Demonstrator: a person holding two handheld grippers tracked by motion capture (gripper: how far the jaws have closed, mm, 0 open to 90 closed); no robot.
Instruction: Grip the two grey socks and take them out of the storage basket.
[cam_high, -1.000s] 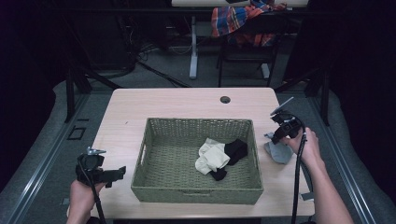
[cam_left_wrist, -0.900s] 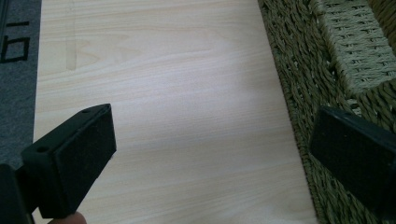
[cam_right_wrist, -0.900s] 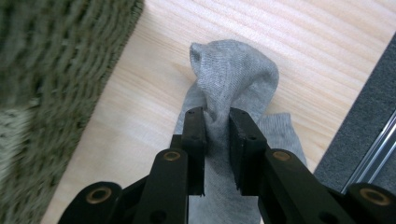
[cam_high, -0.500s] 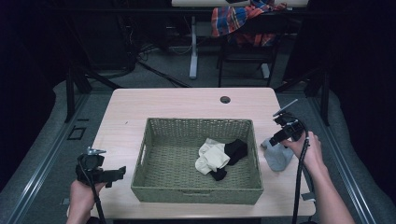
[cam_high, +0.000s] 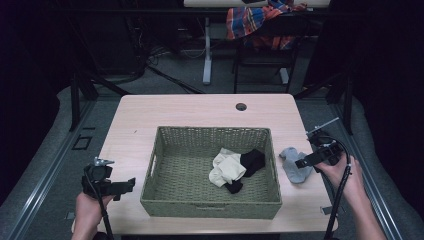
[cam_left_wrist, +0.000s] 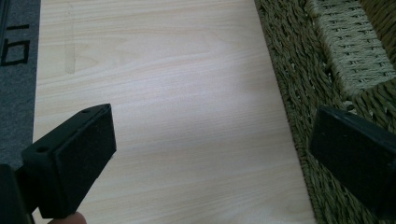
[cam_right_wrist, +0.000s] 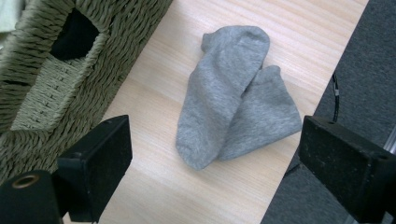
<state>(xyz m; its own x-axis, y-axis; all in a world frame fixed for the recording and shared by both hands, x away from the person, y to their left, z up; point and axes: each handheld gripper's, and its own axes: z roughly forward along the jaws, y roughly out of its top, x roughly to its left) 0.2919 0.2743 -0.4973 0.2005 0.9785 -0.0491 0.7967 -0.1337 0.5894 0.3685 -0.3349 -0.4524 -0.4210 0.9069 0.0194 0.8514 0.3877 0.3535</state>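
Your right gripper (cam_high: 306, 161) sits at the counter's right edge w/ its jaws wide apart; they've just been opening, and nothing's between them. In the right gripper view the two black jaws frame the grey sock (cam_right_wrist: 236, 95) w/o touching it: it lies flat on the wood, folded over itself, toe end toward the basket. In the high view that grey sock (cam_high: 295, 163) rests on the counter (cam_high: 200, 112) just beside the basket's right wall, btwn the wall and your right gripper, close to the gripper tip but apart from it. Your right hand (cam_high: 345, 172) holds the gripper body, cable trailing down toward the bottom edge. Your left gripper (cam_high: 127, 184) is at the front left corner of the counter, jaws also spread apart w/ nothing in them; the left gripper view shows bare wood btwn the jaws and the basket's woven wall (cam_left_wrist: 299, 93) next to the right-hand jaw. Your left hand (cam_high: 90, 212) grips it from below. The wicker basket (cam_high: 165, 150) stands mid-counter, long side to you, w/ a handle slot in each short wall. Inside, right of centre, lie a cream sock (cam_high: 227, 167) and a black sock (cam_high: 251, 161), touching and partly overlapping. Near the far edge of the counter there's a small round cable hole (cam_high: 241, 106).
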